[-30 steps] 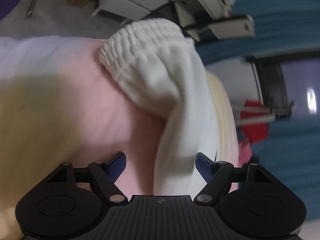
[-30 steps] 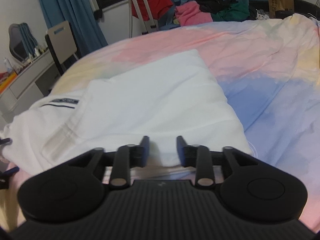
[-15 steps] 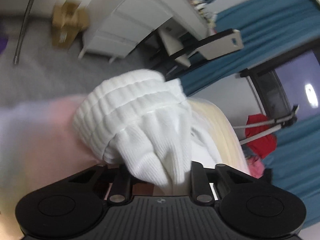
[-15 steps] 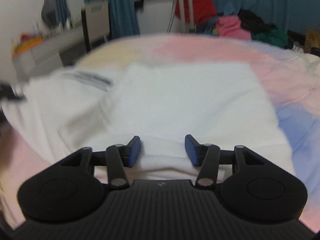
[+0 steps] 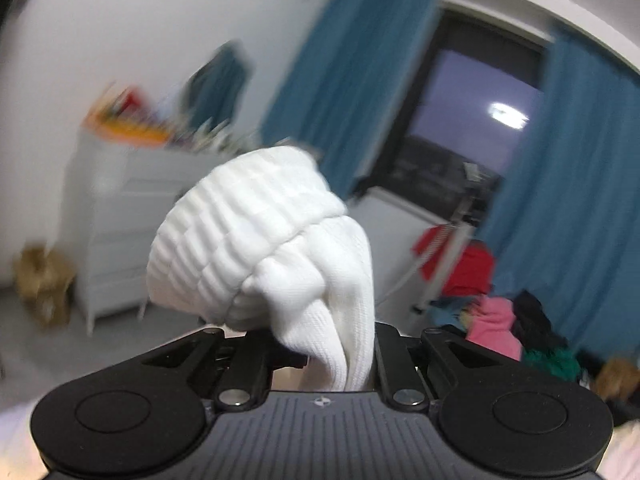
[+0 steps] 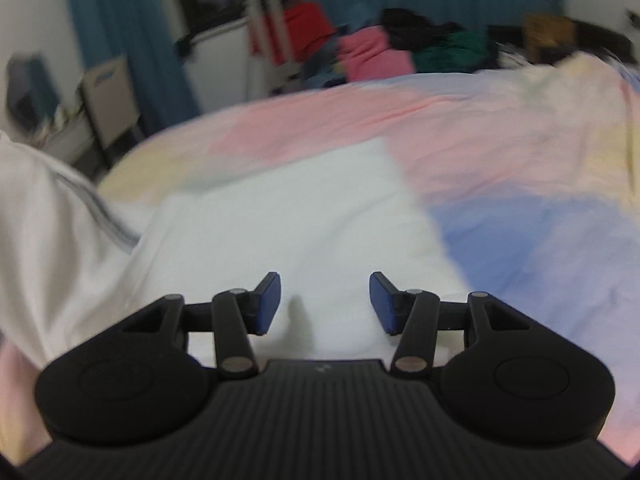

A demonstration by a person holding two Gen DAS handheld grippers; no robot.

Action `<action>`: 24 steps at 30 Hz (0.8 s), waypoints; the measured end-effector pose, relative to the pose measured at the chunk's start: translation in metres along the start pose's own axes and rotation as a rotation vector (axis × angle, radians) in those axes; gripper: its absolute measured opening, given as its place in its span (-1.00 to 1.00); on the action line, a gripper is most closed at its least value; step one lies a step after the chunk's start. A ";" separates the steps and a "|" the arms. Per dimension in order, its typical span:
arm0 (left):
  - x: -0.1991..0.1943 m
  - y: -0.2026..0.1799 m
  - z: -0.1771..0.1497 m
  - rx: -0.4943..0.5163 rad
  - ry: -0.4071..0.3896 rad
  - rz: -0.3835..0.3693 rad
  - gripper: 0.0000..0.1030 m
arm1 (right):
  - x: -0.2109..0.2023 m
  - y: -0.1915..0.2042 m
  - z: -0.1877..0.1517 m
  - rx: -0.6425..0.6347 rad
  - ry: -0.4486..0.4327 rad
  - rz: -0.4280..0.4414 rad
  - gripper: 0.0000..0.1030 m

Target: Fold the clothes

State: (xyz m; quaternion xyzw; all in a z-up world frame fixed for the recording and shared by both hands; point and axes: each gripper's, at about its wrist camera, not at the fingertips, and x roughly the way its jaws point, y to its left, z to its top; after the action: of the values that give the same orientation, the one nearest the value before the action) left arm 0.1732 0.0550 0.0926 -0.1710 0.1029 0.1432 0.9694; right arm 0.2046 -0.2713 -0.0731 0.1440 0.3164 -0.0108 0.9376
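White garment (image 5: 264, 248) now lifted off bed.

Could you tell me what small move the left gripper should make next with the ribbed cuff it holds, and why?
Probably carry the ribbed cuff across and lower it onto the white garment lying flat on the bed. The left gripper is shut on the sleeve and raised, and the right gripper is open over the body, gripping nothing.

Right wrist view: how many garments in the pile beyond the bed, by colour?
Red garment: 1
Pink garment: 1
Black garment: 1
Green garment: 1
Total: 4 that I can tell apart; the view is blurred.
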 end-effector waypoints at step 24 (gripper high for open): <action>0.017 -0.307 -0.285 1.071 -0.064 -0.351 -0.11 | -0.001 -0.174 0.016 0.708 -0.090 0.161 0.05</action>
State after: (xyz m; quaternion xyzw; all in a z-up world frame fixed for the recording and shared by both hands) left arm 0.2423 -0.3203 -0.0811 0.3349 0.1017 -0.0872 0.9327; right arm 0.1943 -0.4428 -0.1061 0.4835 0.2392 -0.0520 0.8404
